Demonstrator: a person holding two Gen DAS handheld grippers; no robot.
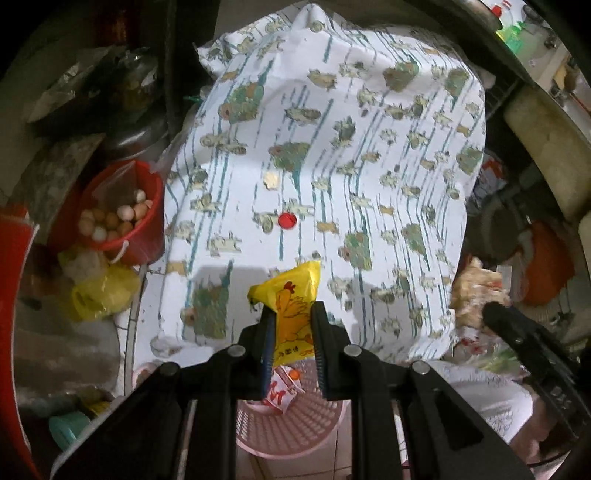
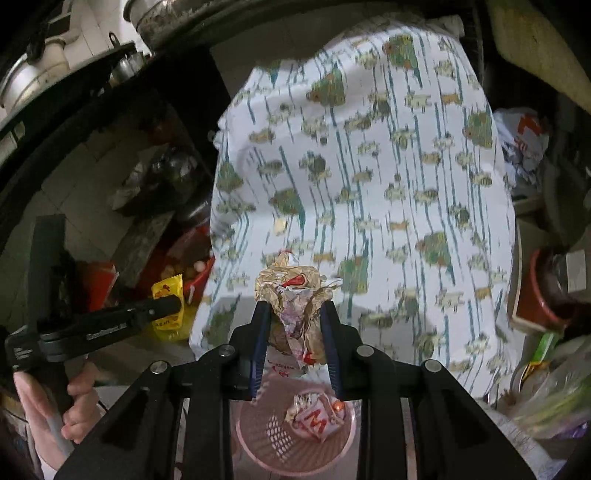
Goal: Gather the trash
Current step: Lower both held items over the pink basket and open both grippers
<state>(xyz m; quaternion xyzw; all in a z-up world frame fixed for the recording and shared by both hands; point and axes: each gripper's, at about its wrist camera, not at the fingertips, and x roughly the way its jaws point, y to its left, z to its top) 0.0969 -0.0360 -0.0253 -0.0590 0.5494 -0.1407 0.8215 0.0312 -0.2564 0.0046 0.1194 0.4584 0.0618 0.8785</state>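
Observation:
My left gripper [image 1: 291, 310] is shut on a yellow packet with a chicken drawing [image 1: 291, 295], held above the near edge of the patterned tablecloth [image 1: 369, 147]. My right gripper [image 2: 295, 310] is shut on a crumpled brown and white paper wrapper [image 2: 291, 291]. Below both grippers stands a pink mesh bin [image 1: 295, 424], [image 2: 266, 435] with a white and red carton [image 2: 314, 421] lying in it. The left gripper and its yellow packet [image 2: 168, 299] also show at the left of the right wrist view, with a hand [image 2: 74, 402] on its handle. A red bottle cap [image 1: 287, 220] and a small gold scrap [image 1: 271, 180] lie on the cloth.
A red bucket of eggs [image 1: 122, 218] and a yellow plastic bag [image 1: 99, 291] sit left of the table. Pots and dark clutter [image 1: 129, 92] stand behind them. On the right are bags [image 2: 524, 140], a red pot [image 2: 539, 295] and a shelf with bottles [image 1: 513, 33].

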